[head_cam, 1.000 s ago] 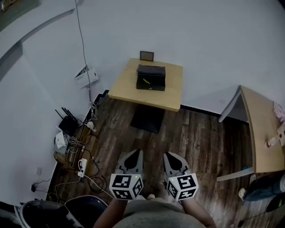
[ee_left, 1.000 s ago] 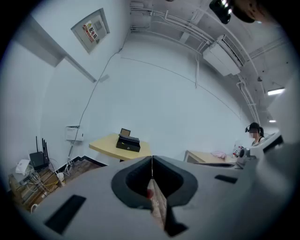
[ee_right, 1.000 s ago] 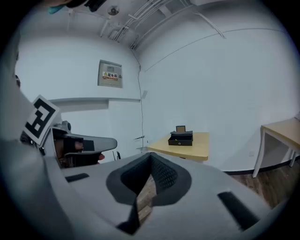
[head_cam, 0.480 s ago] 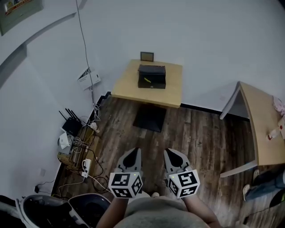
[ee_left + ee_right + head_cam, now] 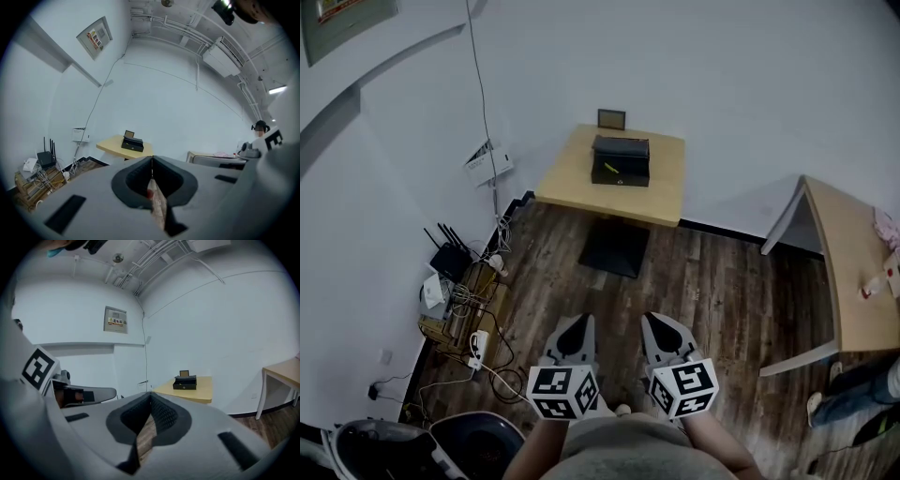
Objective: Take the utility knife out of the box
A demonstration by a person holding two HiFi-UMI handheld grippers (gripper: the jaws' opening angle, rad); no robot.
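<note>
Box (image 5: 620, 161) sits on the far table (image 5: 564, 183); left gripper (image 5: 579, 321) and right gripper (image 5: 658, 321) have jaws together, holding nothing.

In the head view the whole scene slides a little. The wall sign (image 5: 347, 23) in the upper left corner shows more of itself, and the router (image 5: 445, 258) at the left edge drifts rightward and lower. The box (image 5: 621, 161) on its surface (image 5: 572, 173) shifts slightly right and seems a touch smaller. The side desk (image 5: 848, 272) at the right edge creeps upward. The left tool (image 5: 584, 321) edges toward the frame's left, and the right tool (image 5: 652, 319) sits marginally higher.
</note>
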